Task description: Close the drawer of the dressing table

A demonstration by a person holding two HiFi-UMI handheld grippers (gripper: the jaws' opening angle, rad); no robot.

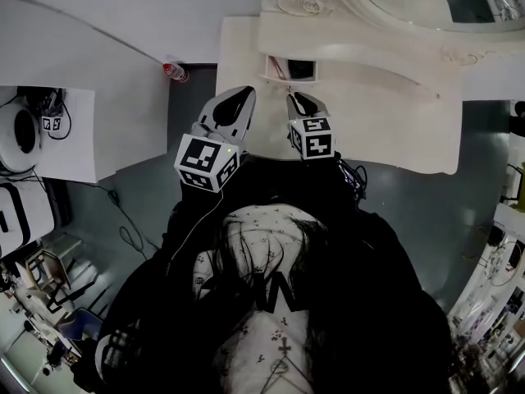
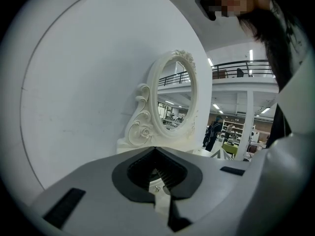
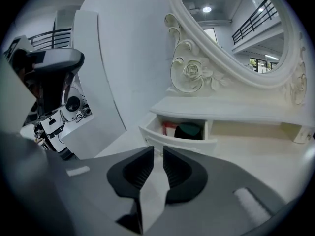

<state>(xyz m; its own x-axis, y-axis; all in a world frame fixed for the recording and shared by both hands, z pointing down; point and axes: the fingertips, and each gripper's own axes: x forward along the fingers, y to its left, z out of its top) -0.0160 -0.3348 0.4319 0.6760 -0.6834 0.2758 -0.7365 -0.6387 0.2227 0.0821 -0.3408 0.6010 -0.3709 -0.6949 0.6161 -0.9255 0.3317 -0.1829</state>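
One drawer [image 3: 183, 144] stands pulled out of the dressing table [image 1: 385, 130], beneath the shelf under the oval mirror [image 3: 231, 28]. In the right gripper view its curved front panel lies just past the jaw tips, running from 12 toward 2 o'clock. The right gripper [image 3: 158, 152] has its jaws a narrow slit apart with nothing pressed between them. A small fitting on the drawer front shows through the slit, but I cannot tell whether it is a knob. The left gripper [image 2: 155, 149], at 9 o'clock of the right one in the head view, has its jaws brought together on nothing and faces the mirror frame, away from the work. The step in hand looks like the approach for the push, and as far as these views show, the drawer is not yet touched. To do it well, the right jaw tips should meet the middle of the front panel rather than a corner, so the drawer runs straight and does not skew and bind. Jaws drawn together would give a blunter, steadier contact than a slit that might catch the fitting. The push should go level, toward 12 o'clock in the head view, easing off near the end so the front seats flush. A dark round object [image 3: 189, 131] and a red item [image 3: 169, 128] lie inside. Whether they clear the shelf is hard to judge.
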